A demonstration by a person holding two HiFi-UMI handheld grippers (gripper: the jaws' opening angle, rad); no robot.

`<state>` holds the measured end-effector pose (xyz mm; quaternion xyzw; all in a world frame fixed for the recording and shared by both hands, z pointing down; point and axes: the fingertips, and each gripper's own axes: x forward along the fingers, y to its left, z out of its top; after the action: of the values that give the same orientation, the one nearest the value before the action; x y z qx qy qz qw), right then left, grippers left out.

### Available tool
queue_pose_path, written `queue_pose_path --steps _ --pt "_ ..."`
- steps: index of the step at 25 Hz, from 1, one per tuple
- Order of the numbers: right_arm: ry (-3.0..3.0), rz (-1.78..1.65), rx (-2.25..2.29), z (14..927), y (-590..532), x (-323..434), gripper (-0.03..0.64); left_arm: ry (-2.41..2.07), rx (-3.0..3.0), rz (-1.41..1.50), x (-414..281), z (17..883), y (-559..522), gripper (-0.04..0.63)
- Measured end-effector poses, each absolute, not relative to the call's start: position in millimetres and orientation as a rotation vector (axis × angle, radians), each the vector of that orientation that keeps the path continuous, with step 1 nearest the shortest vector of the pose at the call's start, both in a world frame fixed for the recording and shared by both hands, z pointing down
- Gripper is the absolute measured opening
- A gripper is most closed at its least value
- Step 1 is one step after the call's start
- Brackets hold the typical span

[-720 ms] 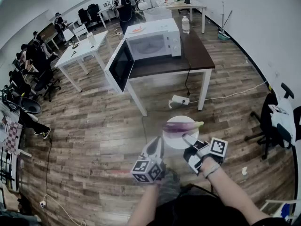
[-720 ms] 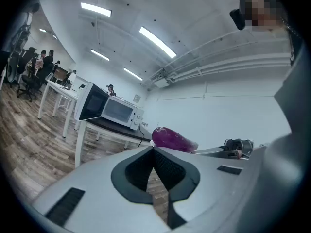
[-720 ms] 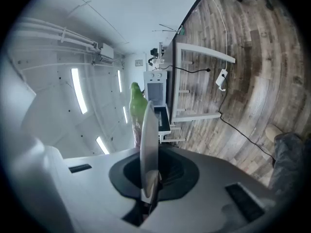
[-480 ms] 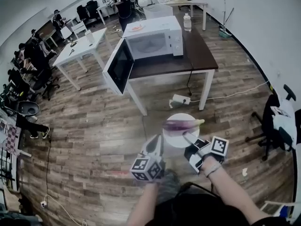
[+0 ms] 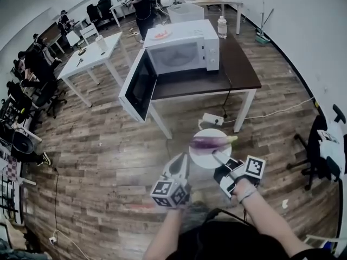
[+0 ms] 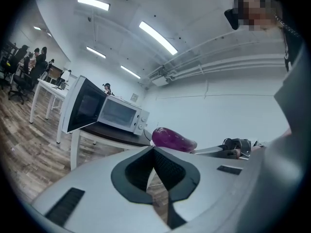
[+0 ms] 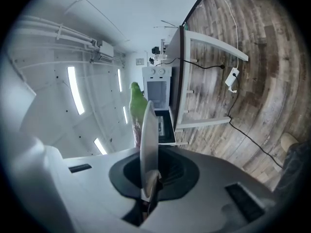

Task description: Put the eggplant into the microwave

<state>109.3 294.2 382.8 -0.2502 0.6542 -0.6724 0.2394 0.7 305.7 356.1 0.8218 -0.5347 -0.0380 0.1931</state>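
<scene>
A purple eggplant point(image 5: 209, 142) with a green stem lies on a white plate point(image 5: 209, 157). My right gripper point(image 5: 218, 158) is shut on the plate's near rim and holds it level above the floor. In the right gripper view the plate point(image 7: 148, 130) runs edge-on from the jaws, with the eggplant point(image 7: 136, 103) beyond. My left gripper point(image 5: 181, 160) hovers left of the plate, shut and empty; in its view the eggplant point(image 6: 172, 139) shows past the closed pads point(image 6: 153, 152). The white microwave point(image 5: 181, 53) stands ahead on a brown table point(image 5: 241, 72), its door point(image 5: 138, 85) swung open to the left.
A water bottle point(image 5: 221, 26) stands on the table behind the microwave, and a plate of food point(image 5: 158, 34) lies on the microwave's top. A power strip point(image 5: 211, 118) and cables lie under the table. White tables point(image 5: 89, 58) and people are at the left, an office chair point(image 5: 325, 145) at the right.
The table and microwave have come nearer and sit lower in the head view. Both grippers keep their pose, the plate with the eggplant still carried in the right one.
</scene>
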Motion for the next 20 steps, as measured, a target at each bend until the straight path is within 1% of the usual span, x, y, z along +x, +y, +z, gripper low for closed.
queue_pose_path --steps 10,20 --pt "1.745 -1.798 -0.716 385 219 89 0.008 -1.421 2.365 -0.084 -23 355 228 -0.008" --pt "1.728 -1.792 -0.755 391 171 78 0.008 -1.385 2.368 -0.104 -40 361 184 -0.008"
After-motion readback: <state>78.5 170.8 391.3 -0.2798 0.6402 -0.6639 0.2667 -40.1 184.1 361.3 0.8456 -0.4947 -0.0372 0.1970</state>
